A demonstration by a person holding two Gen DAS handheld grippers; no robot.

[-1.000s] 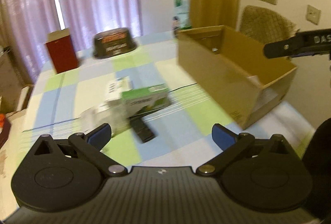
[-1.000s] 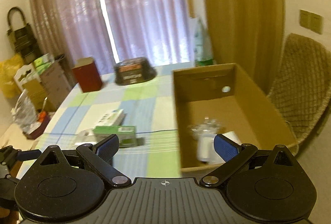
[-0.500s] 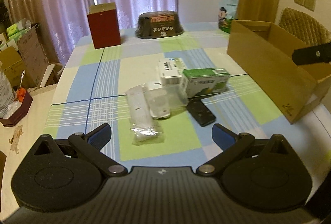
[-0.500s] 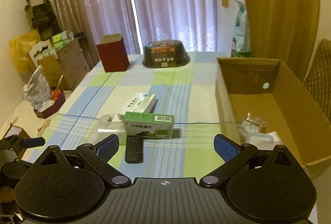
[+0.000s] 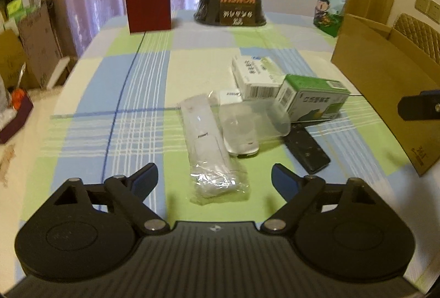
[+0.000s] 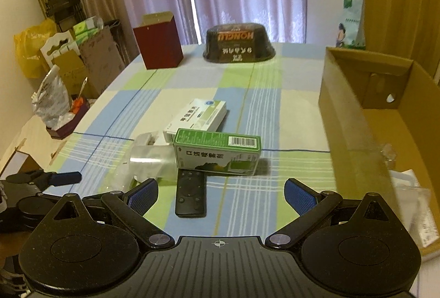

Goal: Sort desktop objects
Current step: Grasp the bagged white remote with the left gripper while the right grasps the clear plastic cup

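Nearest, left gripper [image 5: 214,177]: jaws spread wide, empty, hovering over the near end of the bagged white remote [image 5: 205,138]. Right gripper [image 6: 221,195]: likewise spread and empty, above the black remote [image 6: 191,192].

Bagged white remote: lies lengthwise on the checked tablecloth [image 5: 115,94], near-centre. Likely light and rigid inside a slippery, crinkly film; take hold across the body's narrow width, not the loose bag end.

Clear plastic tub [image 5: 253,119]: touching its right side; probably thin-walled, easily crushed.

Green carton [image 6: 217,151]: standing on its long edge, its near edge over the black remote's far end; stiff, light.

White carton [image 6: 196,118]: flat, just behind.

Cardboard box [image 6: 365,111]: right, open-topped, some items inside. Its tall near wall must be cleared. Open cloth left and far.
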